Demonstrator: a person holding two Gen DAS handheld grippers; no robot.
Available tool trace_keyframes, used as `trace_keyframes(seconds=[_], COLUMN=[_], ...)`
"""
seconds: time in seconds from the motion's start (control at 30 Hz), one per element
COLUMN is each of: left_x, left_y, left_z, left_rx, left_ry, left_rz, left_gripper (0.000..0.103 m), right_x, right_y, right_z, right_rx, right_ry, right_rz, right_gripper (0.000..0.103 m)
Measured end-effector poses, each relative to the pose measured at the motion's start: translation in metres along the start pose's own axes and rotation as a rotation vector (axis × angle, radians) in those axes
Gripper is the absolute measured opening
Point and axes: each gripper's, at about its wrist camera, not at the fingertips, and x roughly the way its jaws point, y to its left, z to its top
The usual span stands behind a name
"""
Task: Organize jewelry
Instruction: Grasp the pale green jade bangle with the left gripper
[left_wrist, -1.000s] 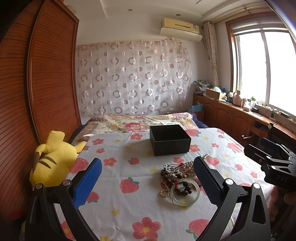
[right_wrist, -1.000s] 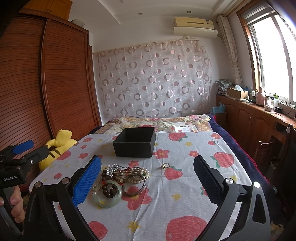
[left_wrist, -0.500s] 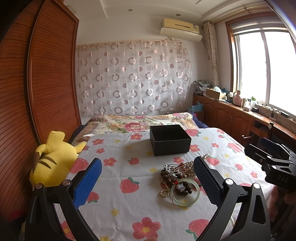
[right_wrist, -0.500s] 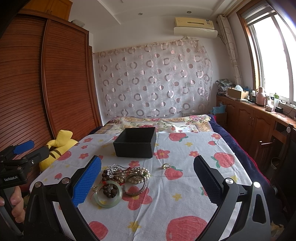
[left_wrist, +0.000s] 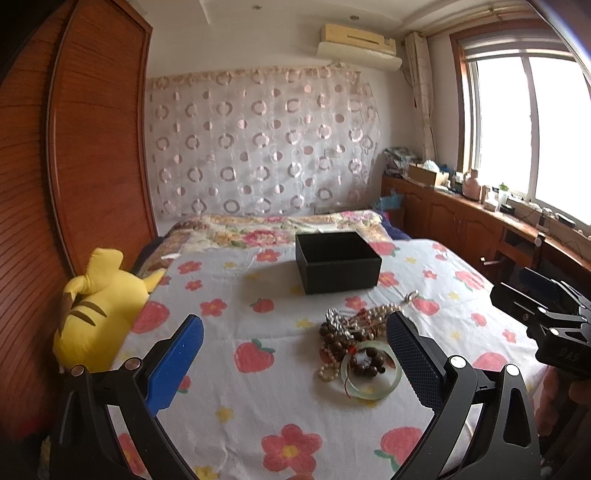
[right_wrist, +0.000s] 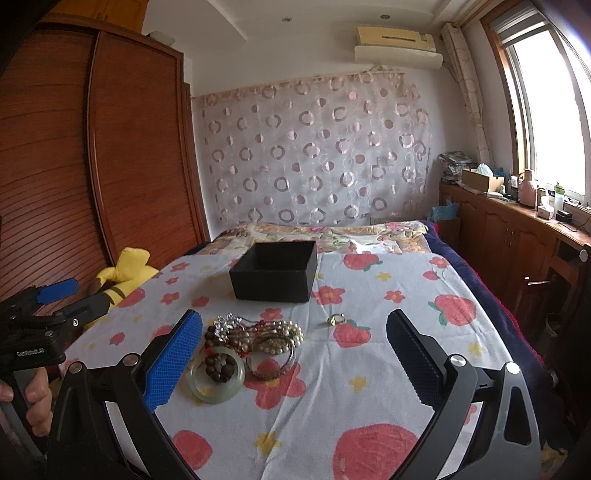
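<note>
A heap of jewelry lies on the flowered bedsheet: a pale green jade bangle, dark wooden beads, pearl strands and a silver piece. In the right wrist view the heap lies left of centre, with the jade bangle nearest and a small ring apart to its right. An open black box stands beyond the heap; it also shows in the right wrist view. My left gripper is open and empty, just short of the heap. My right gripper is open and empty, above the sheet near the heap.
A yellow plush toy lies at the bed's left edge by the wooden wardrobe. A folded floral quilt lies behind the box. Wooden cabinets with clutter run under the window on the right.
</note>
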Motion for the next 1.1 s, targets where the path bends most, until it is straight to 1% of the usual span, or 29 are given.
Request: trace_keyframes(seconds=[0.17, 0.33, 0.63, 0.77, 0.87, 1.03, 1.1], left_x=[0.016, 0.029, 0.051, 0.060, 0.067, 0.085, 0.089], left_y=[0.000, -0.004, -0.013, -0.016, -0.021, -0.033, -0.036], left_z=[-0.013, -0.019, -0.036, -0.044, -0.048, -0.052, -0.052], left_rx=[-0.001, 0.011, 0.036, 0.037, 0.041, 0.055, 0.060], left_ry=[0.062, 0.101, 0.190, 0.224, 0.254, 0.308, 0.326], left_rz=[-0.045, -0.073, -0.146, -0.184, -0.229, -0.301, -0.312], left_gripper=[0.096, 0.096, 0.096, 0.096, 0.095, 0.083, 0.080], right_x=[0.012, 0.024, 0.043, 0.047, 0.050, 0.053, 0.053], right_y=[-0.004, -0.011, -0.021, -0.024, -0.027, -0.030, -0.032], right_z=[-0.012, -0.026, -0.046, -0.053, -0.057, -0.062, -0.063], right_rx=[-0.011, -0.023, -0.032, -0.043, -0.044, -0.040, -0.038], right_ry=[0.033, 0.065, 0.137, 0.167, 0.187, 0.206, 0.208], right_rz=[0.008, 0.005, 0.025, 0.037, 0.048, 0.053, 0.051], right_gripper=[0.101, 0.100, 0.089, 0.086, 0.086, 0.086, 0.086])
